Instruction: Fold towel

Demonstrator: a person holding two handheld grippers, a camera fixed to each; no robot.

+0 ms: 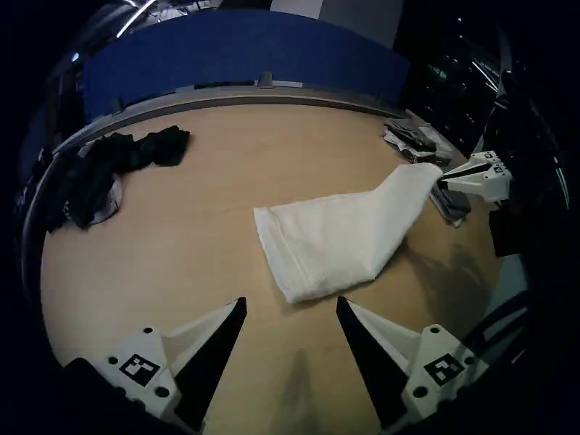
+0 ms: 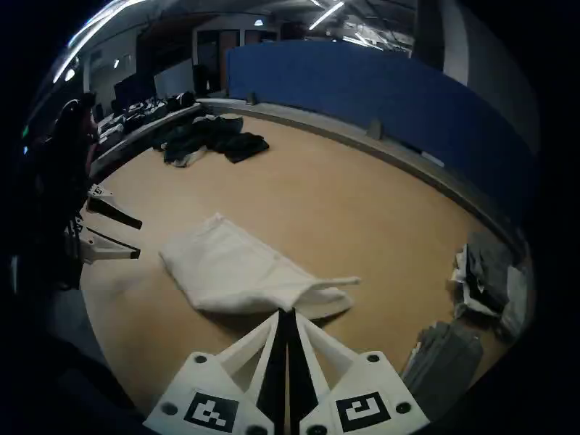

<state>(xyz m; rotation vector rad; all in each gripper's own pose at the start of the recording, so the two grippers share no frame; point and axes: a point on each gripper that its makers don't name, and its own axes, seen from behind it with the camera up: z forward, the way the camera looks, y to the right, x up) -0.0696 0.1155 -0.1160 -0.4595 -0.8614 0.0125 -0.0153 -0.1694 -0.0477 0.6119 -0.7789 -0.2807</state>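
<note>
The left gripper (image 1: 290,301) hovers low over the wooden table (image 1: 203,239), its two fingers spread wide with nothing between them. Just ahead lies the white towel (image 1: 333,235), mostly flat, its near corner close to the fingertips. The towel's far end rises off the table to the right, and there is the right gripper (image 1: 444,176), fingers drawn together on that raised end. A heap of dark clothes (image 1: 109,170) sits at the far left, a grey folded stack (image 1: 417,141) beyond the towel, and a blue partition (image 1: 246,58) runs behind the table.
</note>
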